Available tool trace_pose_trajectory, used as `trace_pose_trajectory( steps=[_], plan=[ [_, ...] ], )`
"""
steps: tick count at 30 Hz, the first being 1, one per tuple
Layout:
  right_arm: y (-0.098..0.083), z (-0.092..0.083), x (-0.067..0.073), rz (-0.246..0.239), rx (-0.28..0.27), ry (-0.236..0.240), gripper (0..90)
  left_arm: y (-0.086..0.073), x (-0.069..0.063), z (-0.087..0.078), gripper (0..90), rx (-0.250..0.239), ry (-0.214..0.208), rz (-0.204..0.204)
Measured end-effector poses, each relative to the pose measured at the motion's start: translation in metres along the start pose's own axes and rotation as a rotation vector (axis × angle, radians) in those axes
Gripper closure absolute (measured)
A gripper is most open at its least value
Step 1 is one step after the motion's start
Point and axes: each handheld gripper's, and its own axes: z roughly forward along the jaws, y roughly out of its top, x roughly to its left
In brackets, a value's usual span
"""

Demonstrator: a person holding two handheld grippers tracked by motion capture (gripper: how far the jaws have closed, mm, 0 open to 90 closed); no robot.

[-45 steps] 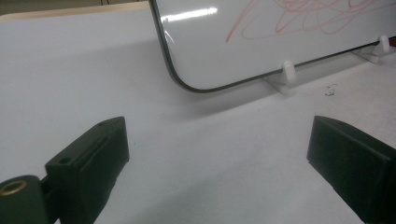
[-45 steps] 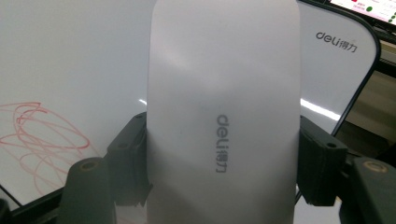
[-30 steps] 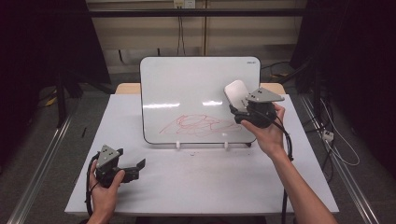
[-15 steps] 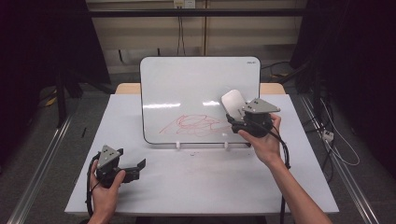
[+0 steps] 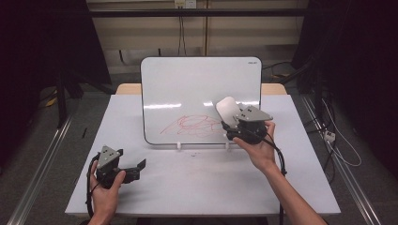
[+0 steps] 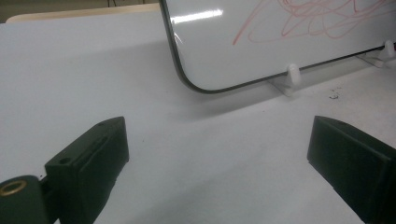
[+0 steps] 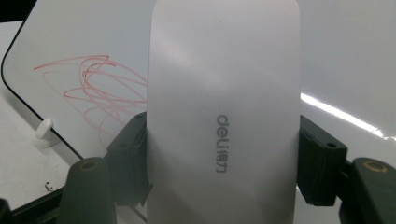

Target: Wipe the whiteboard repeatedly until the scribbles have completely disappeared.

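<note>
While clamped across its width in the right gripper point(image 7: 224, 161), reads as a light, stiff thing: a white eraser point(image 7: 224, 112) with a rounded plastic shell and grey "deli" lettering down its back. Probably slick on that glossy shell, so liable to slide or twist if pressed hard against the whiteboard point(image 5: 187, 84). Best held as now, both jaws squeezed on the long side edges near the lower half, leaving the upper end free. Not fragile by the look of it; no need for a gentle squeeze, only an even one. Cannot tell the wiping face, turned away toward the whiteboard.

Sits in front of the whiteboard's lower right part, just right of the red scribble point(image 5: 195, 125). Cannot tell whether touching the whiteboard or just off it. Calls for flat, steady pressure, since the whiteboard stands tilted on small white feet point(image 6: 292, 74) and might shift backward under a push.

Farther out, well in front of the whiteboard's lower left corner: the left gripper point(image 6: 219, 158), low over the white table point(image 5: 187, 187), jaws wide apart with nothing between them.
</note>
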Motion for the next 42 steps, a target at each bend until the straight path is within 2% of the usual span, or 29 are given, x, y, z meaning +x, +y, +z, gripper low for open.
trace_pose_trajectory(
  steps=[3,6,23,26,36,42],
  plan=[
    [-0.001,0.004,0.004,-0.002,0.003,0.011,31.4,0.000,-0.002,0.001,5.4,0.000,-0.003,-0.001],
    [-0.002,0.010,0.007,0.016,0.001,0.030,31.4,0.001,-0.003,0.003,5.4,0.003,-0.008,0.004],
    [0.003,0.044,0.032,-0.052,0.060,0.032,31.4,0.001,-0.002,0.003,5.4,0.007,-0.014,0.001],
    [0.003,0.049,0.037,-0.077,0.072,0.013,31.4,0.001,-0.002,0.003,5.4,0.007,-0.019,0.004],
    [0.002,0.062,0.043,-0.104,0.108,-0.022,31.4,0.001,-0.001,0.003,5.4,0.005,-0.020,0.002],
    [0.001,0.066,0.048,-0.127,0.124,-0.063,31.4,0.001,-0.001,0.004,5.5,0.005,-0.026,-0.001]
  ],
)
